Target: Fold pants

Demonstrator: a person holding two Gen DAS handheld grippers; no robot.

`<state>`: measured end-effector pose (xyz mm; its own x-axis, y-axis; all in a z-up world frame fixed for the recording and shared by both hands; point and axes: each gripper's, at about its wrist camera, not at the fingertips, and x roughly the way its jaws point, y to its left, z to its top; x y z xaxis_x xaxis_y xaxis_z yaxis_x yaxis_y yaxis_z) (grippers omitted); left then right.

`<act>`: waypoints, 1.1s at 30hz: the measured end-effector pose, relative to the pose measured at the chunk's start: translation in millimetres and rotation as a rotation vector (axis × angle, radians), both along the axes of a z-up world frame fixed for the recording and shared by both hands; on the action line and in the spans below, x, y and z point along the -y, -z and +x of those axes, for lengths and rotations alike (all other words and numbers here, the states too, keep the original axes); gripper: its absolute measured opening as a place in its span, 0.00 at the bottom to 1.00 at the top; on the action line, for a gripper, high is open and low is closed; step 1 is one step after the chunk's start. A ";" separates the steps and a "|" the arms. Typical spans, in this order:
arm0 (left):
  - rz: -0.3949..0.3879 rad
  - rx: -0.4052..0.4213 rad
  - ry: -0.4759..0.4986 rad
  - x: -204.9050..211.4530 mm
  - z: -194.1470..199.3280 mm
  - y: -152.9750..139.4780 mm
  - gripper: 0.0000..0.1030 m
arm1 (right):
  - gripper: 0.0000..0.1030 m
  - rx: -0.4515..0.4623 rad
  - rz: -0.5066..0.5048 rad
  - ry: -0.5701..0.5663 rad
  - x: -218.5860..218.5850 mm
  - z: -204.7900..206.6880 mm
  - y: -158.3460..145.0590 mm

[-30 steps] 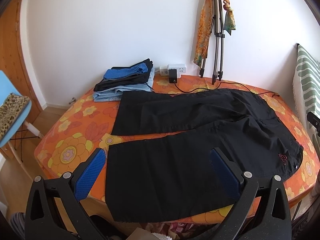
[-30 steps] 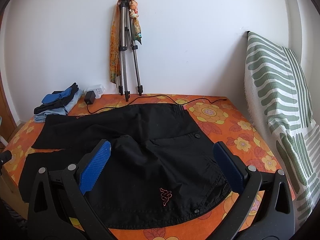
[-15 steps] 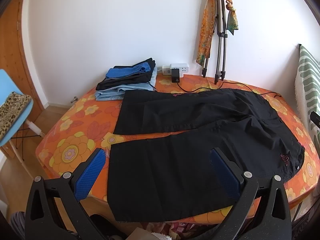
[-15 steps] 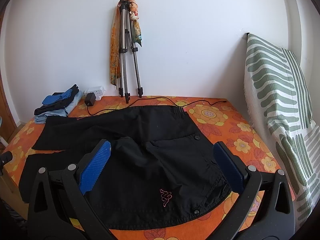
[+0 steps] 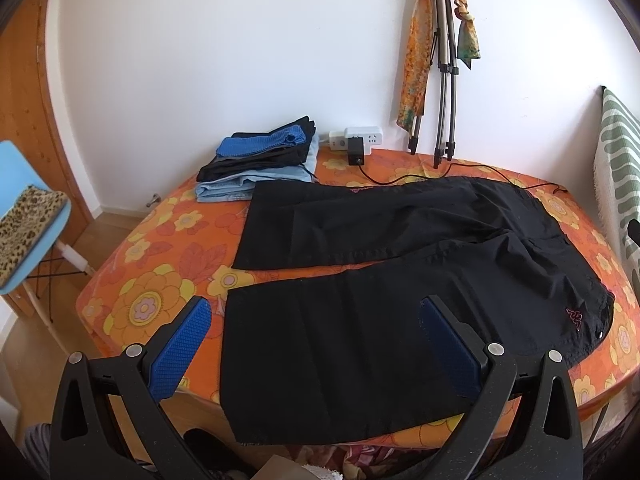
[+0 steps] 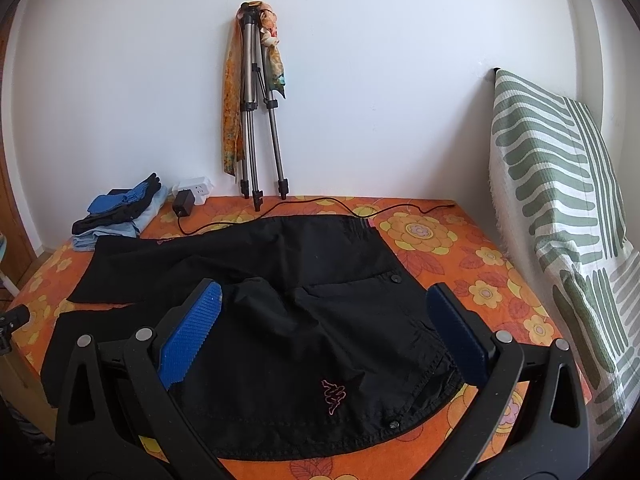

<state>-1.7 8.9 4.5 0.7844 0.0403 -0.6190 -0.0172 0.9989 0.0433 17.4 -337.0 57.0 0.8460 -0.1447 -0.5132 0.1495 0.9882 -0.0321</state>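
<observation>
Fingers of both grippers apart above black pants, hem cut off below.

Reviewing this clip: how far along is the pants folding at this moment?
Barely begun. Done: the black pants lie spread flat on the flowered bed, legs apart, no fold visible. In hand: nothing; the left gripper is open above the near leg's hem end, the right gripper open above the waist end. Left: every fold. A stack of folded clothes sits by the wall.

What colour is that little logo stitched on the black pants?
The logo is pink, outlined on the black pants. It shows best in the right wrist view.
</observation>
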 end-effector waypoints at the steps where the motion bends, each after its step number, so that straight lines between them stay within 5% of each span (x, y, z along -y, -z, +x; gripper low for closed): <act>1: 0.000 0.001 0.000 -0.9 -0.5 0.0 1.00 | 1.00 0.001 -0.002 -0.001 -0.6 0.0 -0.3; 33: -0.014 0.005 0.017 -3.4 -1.3 0.5 1.00 | 1.00 0.014 0.017 -0.036 -0.3 -2.5 2.6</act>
